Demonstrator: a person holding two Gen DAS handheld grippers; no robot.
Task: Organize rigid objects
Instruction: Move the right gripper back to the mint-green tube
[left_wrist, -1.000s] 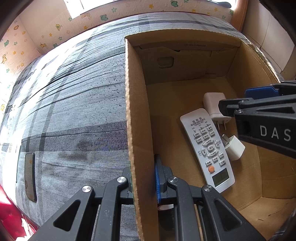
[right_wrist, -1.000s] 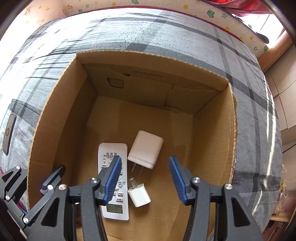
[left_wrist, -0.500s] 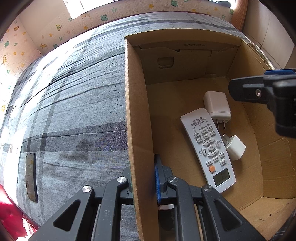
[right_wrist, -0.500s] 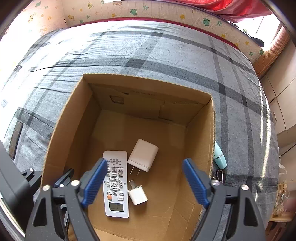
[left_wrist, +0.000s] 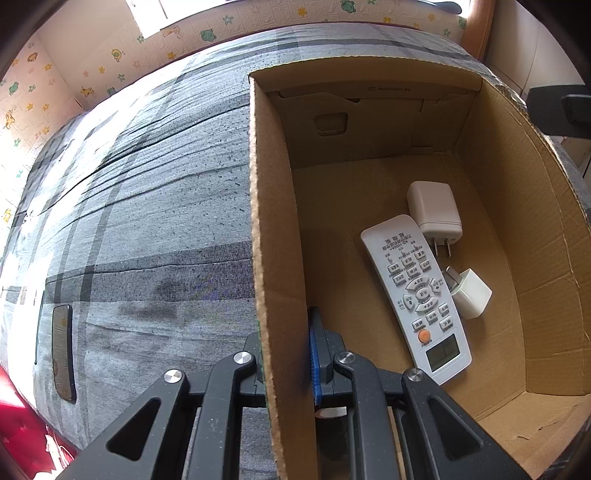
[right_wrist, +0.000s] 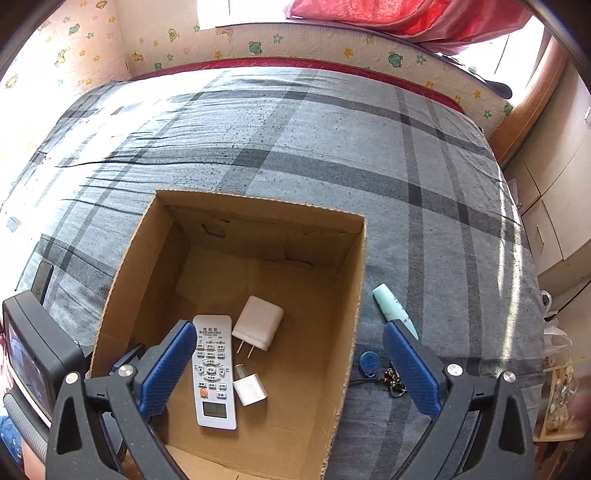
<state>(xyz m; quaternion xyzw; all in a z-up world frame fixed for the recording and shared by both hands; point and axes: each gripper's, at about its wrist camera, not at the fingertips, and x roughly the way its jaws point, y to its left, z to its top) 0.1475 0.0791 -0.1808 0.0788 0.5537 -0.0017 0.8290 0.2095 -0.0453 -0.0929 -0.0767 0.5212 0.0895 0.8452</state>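
An open cardboard box (right_wrist: 258, 205) stands on the bed. On its floor lie a white remote (right_wrist: 213, 369) (left_wrist: 413, 291), a large white charger (right_wrist: 258, 326) (left_wrist: 434, 210) and a small white plug (right_wrist: 251, 391) (left_wrist: 472, 293). My left gripper (left_wrist: 286, 343) is shut on the box's left wall (left_wrist: 269, 206), one finger on each side of it. Above the box hangs my right gripper (right_wrist: 288, 332); its jaws are opening wide and nothing is held between them. Only its black body (left_wrist: 557, 110) shows in the left wrist view.
Right of the box, on the grey plaid bedcover (right_wrist: 332, 140), lie a mint-green tube (right_wrist: 391, 308) and a blue key fob (right_wrist: 368, 363) with keys. A dark phone (left_wrist: 62, 350) (right_wrist: 42, 280) rests on the cover left of the box. Cabinets stand beyond the bed's right edge.
My right gripper has risen from inside the box to above it, and its jaws have spread much wider. The left gripper has kept its hold on the wall.
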